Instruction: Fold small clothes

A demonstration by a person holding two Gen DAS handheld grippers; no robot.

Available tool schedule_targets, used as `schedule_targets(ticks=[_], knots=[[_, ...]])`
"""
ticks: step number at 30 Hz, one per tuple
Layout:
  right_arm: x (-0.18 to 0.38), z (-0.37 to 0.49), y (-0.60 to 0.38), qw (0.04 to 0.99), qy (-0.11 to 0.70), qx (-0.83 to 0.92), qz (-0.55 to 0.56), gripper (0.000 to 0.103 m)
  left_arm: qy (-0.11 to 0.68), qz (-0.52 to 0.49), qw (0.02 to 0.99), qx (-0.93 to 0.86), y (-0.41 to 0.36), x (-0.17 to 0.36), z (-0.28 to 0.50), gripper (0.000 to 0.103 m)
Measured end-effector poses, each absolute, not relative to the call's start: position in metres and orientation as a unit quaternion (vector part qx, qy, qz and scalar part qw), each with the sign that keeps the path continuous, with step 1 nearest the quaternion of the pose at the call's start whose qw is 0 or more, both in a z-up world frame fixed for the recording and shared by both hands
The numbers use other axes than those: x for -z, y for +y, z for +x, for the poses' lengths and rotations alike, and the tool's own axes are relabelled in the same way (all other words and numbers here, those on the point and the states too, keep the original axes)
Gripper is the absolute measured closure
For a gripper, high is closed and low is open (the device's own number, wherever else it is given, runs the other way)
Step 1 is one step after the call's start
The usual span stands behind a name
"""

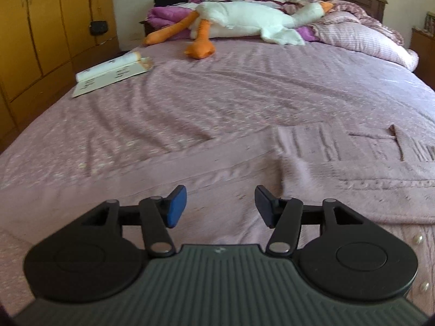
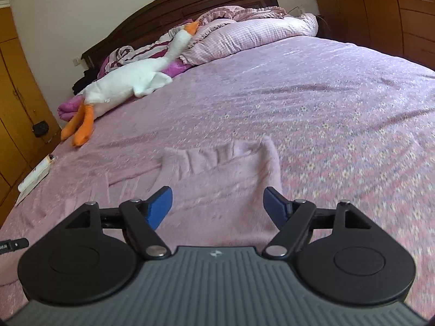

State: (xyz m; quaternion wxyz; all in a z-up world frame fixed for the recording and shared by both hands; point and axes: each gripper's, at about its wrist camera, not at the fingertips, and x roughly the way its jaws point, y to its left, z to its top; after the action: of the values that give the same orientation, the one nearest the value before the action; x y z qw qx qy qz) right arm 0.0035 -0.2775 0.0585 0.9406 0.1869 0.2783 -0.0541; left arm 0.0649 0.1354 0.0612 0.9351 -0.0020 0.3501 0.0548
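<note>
Both grippers, left gripper (image 1: 220, 206) and right gripper (image 2: 217, 207), have their fingers wide apart, holding nothing, above the pink sweater (image 2: 217, 179) on the bed (image 2: 326, 95).

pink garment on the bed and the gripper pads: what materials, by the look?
Pink garment: fuzzy knit, probably fleece or brushed wool; matte nap, ribbed cable pattern, pearl-like buttons at its edge. Pads: blue, smooth and matte, likely rubber or foam on black plastic fingers; can't confirm which.

Spread fingers (image 2: 217, 207) above pink garment (image 2: 223, 179), bed (image 2: 326, 108)
</note>
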Motion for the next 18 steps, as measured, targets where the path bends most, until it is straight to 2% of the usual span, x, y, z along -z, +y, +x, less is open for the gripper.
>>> schedule_targets(ticks=[3, 5, 8, 18], knots=[[-0.059, -0.010, -0.264, 0.939, 0.289, 0.046, 0.184, 0.020, 0.358, -0.005, 0.932, -0.063, 0.148, -0.062, 0.058, 0.044], [-0.058, -0.017, -0.256, 0.937, 0.293, 0.042, 0.186, 0.017, 0.366, -0.007, 0.928, -0.068, 0.156, -0.061, 0.053, 0.029], [-0.053, -0.028, -0.241, 0.938, 0.295, 0.030, 0.181, 0.014, 0.362, -0.004, 0.929, -0.077, 0.164, -0.060, 0.044, 0.022], [-0.038, -0.045, -0.205, 0.936, 0.311, 0.003, 0.166, 0.012, 0.370, -0.027, 0.920, -0.126, 0.204, -0.050, 0.026, 0.020]])
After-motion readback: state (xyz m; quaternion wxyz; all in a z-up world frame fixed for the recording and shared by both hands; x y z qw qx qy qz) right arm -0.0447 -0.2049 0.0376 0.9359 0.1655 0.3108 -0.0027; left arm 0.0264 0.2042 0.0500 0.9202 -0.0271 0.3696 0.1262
